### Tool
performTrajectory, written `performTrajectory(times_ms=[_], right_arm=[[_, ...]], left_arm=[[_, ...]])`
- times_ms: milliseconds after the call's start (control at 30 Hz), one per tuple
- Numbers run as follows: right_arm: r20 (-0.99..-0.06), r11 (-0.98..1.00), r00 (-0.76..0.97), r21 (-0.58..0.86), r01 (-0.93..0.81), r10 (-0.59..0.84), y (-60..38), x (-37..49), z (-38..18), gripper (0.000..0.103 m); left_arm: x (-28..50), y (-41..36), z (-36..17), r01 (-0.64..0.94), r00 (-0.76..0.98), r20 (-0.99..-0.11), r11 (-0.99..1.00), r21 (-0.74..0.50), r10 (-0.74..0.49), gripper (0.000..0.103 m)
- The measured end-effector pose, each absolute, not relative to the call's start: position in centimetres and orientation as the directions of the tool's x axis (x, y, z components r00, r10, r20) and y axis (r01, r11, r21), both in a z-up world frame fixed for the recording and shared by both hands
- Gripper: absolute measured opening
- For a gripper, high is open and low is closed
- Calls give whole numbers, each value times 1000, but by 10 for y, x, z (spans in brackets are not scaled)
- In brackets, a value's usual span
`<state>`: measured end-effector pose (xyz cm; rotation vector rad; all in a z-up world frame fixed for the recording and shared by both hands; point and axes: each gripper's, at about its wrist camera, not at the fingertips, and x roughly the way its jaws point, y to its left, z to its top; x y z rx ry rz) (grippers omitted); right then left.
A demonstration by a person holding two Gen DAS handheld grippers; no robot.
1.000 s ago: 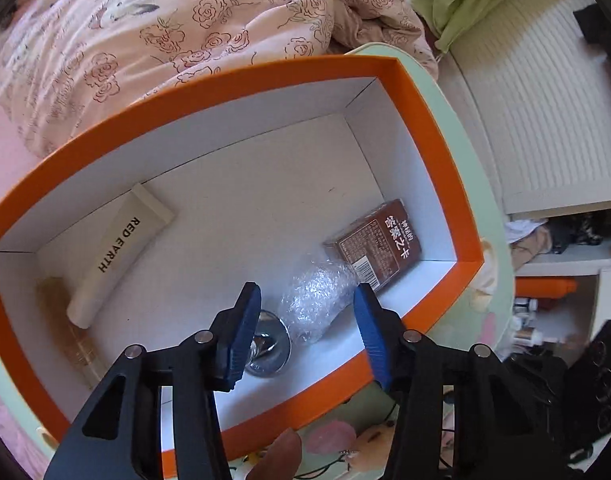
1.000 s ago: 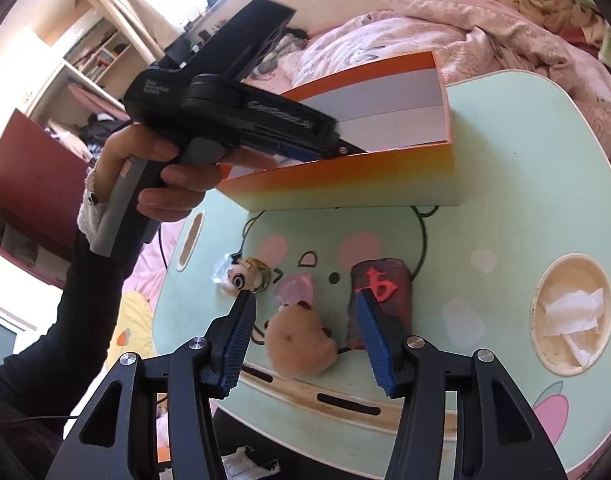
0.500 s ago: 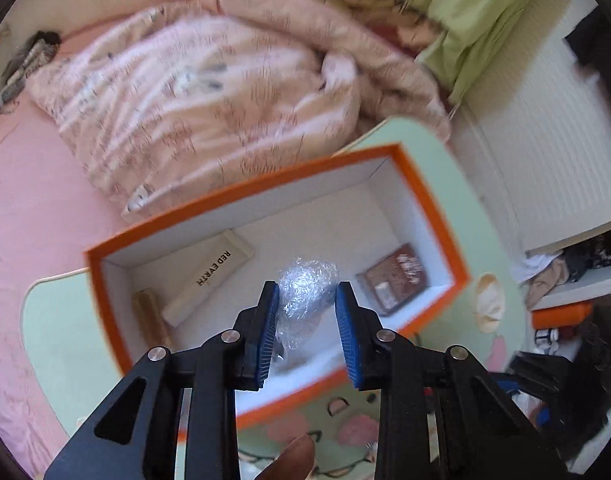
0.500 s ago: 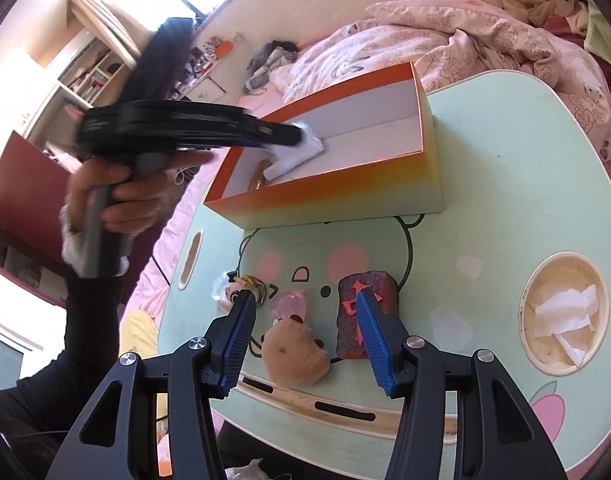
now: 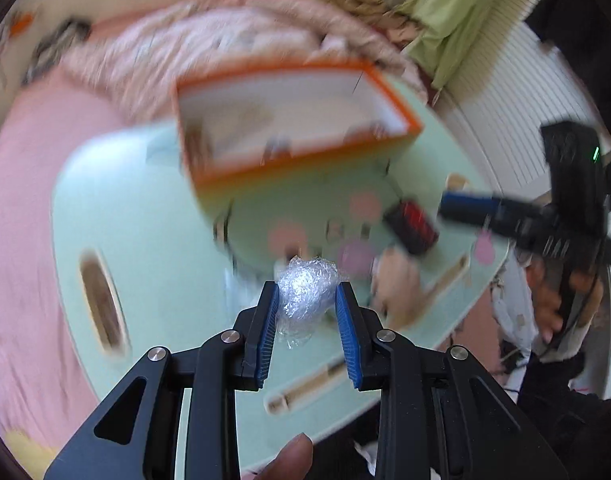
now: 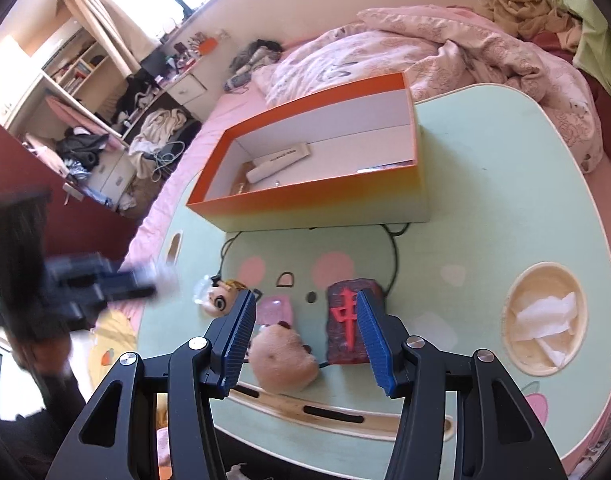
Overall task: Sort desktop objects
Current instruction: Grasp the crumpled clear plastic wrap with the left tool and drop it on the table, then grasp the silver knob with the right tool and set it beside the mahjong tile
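My left gripper [image 5: 307, 286] is shut on a crumpled ball of clear plastic wrap [image 5: 305, 300] and holds it in the air over the near side of the green table [image 5: 145, 216]. The view is blurred by motion. Behind it stands the orange box [image 5: 297, 168]. In the right wrist view the box [image 6: 325, 200] holds a cream tube [image 6: 279, 162]. My right gripper [image 6: 305, 296] hangs open above a brown plush toy [image 6: 283, 358] and a dark block with a red character [image 6: 347, 320]. The left gripper [image 6: 137, 284] shows there as a blur at the table's left edge.
A small figure head keychain [image 6: 221, 298] and a pink piece [image 6: 275, 308] lie left of the plush. A round recess with tissue [image 6: 545, 320] sits at the table's right. A bed with a pink quilt [image 6: 425, 52] lies behind the table.
My left gripper closed on the plastic wrap inside the box, then lifted it out and carried it back over the table's near left side. My right gripper has stayed in place.
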<state>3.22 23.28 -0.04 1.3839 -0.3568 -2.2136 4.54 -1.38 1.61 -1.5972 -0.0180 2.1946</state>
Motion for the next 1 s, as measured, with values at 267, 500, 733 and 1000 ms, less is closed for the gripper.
performTrajectory(times_ms=[267,500,733,1000], right_arm=[[-760,-831,-345,461,311,-550,208,12,18,52],[-828,-848,-241,428,312,-506,173,-60,29,57],[-920,-880,31,384,280,-391,113,-127,-23,58],[-966,-903,131,257,345,-225,78,-141,-58,49]], left_arm=[[77,-14,-29,-284,-240,-914,-924,-255,326,36],[77,-18,-26,-270,-292,-877,-913,-306,381,83],[79,-45,-7,-232,-394,-839,-924,-303,374,83],[72,-71,-20,-172,-381,-857,-938,-302,346,83]])
